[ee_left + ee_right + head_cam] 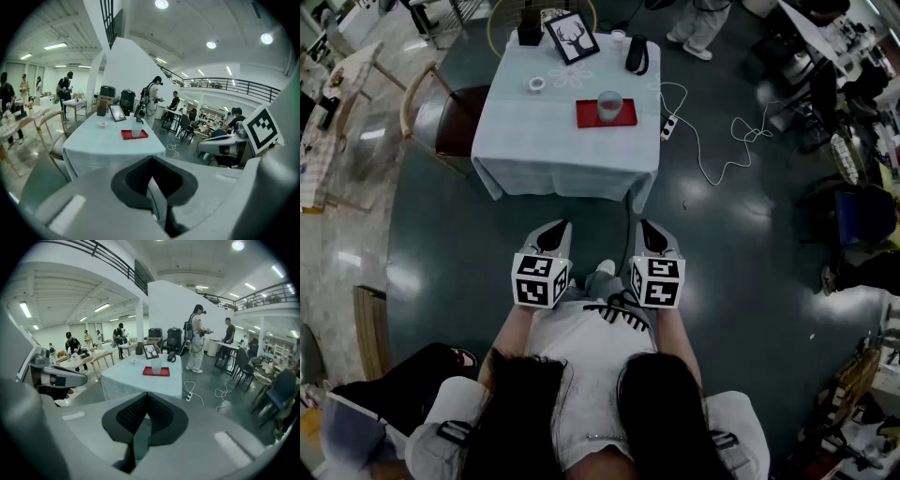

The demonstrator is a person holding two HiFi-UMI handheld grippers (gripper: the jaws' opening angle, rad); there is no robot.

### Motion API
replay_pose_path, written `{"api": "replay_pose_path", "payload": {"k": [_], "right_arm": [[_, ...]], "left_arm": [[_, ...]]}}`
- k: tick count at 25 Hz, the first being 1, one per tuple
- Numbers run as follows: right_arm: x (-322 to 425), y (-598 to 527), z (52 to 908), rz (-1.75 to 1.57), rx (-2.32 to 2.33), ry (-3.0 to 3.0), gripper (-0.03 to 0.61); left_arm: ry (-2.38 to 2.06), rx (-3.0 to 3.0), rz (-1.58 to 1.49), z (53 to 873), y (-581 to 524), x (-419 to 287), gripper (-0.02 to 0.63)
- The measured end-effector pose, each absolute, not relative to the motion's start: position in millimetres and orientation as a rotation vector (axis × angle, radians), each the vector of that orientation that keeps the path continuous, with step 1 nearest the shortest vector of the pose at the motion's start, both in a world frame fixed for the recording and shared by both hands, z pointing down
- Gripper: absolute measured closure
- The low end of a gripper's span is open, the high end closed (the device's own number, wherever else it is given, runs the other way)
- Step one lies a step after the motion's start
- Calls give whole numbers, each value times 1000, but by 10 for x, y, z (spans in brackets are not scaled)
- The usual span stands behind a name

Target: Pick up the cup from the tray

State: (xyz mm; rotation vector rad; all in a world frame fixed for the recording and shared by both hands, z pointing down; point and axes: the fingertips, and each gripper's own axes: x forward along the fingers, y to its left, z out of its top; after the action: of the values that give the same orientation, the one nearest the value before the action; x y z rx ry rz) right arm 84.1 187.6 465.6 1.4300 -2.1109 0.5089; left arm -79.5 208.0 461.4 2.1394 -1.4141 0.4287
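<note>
A translucent cup (608, 105) stands upright on a red tray (591, 116) near the right side of a pale-clothed table (544, 141). My left gripper (554, 230) and right gripper (648, 229) are side by side over the floor, well short of the table's front edge. Both are shut and hold nothing. In the left gripper view the cup (136, 128) and tray (126, 135) lie far ahead beyond the shut left gripper (151, 164). The right gripper view shows the cup (156, 367) on the tray (164, 372) ahead of the shut right gripper (146, 397).
On the table are a framed deer picture (572, 37), a tape roll (536, 83), a black box (529, 33) and a black handset (637, 54). A chair (441, 112) stands at its left. A power strip with a white cable (703, 141) lies on the floor at its right.
</note>
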Motion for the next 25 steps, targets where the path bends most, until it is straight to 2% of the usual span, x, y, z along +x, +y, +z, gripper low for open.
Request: {"api": "replay_pose_path", "payload": {"k": [18,19,22,25], "right_arm": [[1126,1730,4672,553,1515,-2128,550],[1133,1711,4664,548,1504,-2146,524],[1096,1646,4634,597,1430,-2244,363],[1124,1500,4572,587,1423,-2312,325]], "left_arm": [[-1446,2099,459,4677,2003,-687,614],[-1447,2095,458,4682,1987,-668,614],[-1459,2085,457,4680,1919,-602,614],[-1473,2081,458,4677,1810,-523,614]]}}
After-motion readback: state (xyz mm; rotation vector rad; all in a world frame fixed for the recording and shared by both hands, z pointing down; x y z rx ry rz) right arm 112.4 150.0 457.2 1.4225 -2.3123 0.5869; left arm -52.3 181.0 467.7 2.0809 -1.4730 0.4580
